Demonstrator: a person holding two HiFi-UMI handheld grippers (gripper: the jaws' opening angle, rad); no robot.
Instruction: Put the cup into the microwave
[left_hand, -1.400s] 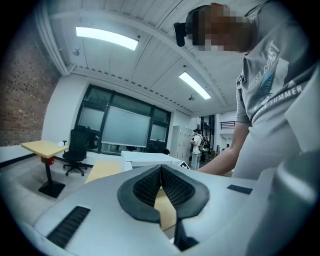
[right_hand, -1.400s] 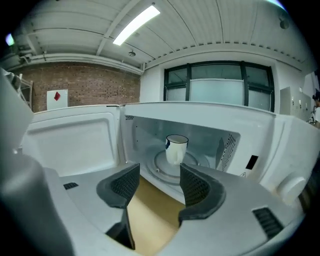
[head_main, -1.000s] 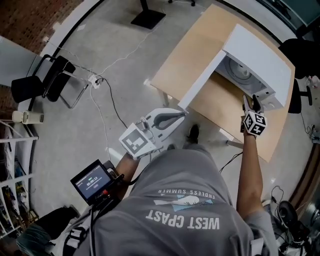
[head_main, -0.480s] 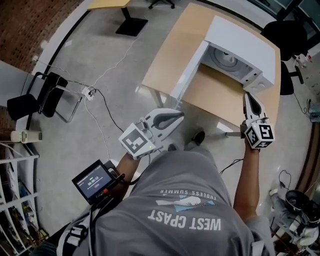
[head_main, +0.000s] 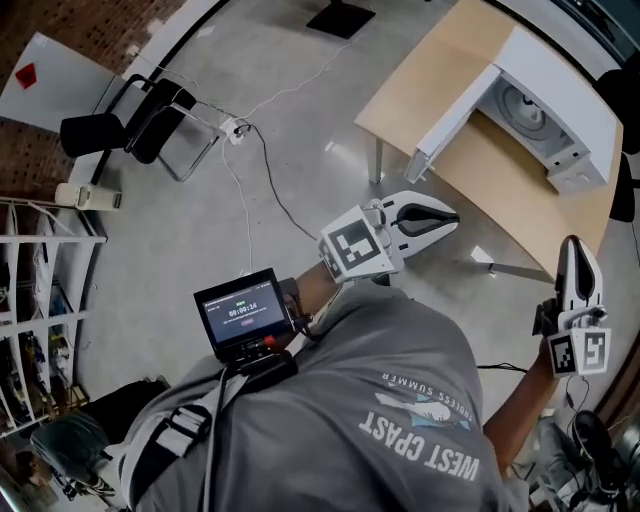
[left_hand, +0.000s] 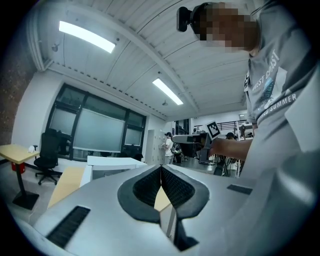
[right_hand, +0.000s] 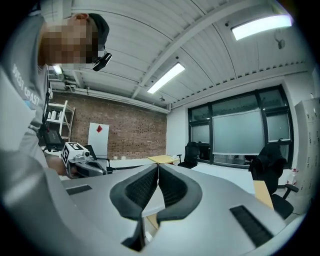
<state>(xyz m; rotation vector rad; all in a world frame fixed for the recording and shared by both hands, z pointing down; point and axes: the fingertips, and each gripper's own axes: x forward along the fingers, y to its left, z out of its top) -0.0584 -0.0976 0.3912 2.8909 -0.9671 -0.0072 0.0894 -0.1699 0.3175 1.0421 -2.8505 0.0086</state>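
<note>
The white microwave (head_main: 556, 92) stands on the wooden table (head_main: 470, 165) at the upper right with its door (head_main: 448, 102) swung open. Its round turntable (head_main: 527, 106) shows inside, and I see no cup in any view. My left gripper (head_main: 453, 216) is held level over the floor just short of the table's near edge, shut and empty (left_hand: 161, 168). My right gripper (head_main: 573, 244) is off the table's right end, also shut with nothing between its pads (right_hand: 158, 166). The microwave (left_hand: 107, 165) appears again past the left jaws.
A small screen (head_main: 240, 312) is strapped to the person's left forearm. A power strip with cables (head_main: 238, 128) lies on the floor, black chairs (head_main: 130, 118) stand at the upper left, and white shelving (head_main: 40, 290) runs along the left. People stand in the far background (left_hand: 168, 147).
The right gripper has drawn back from the microwave's opening, off the table and up to the right. The person has stepped away, so table and microwave sit farther off. The left gripper has shifted right.
</note>
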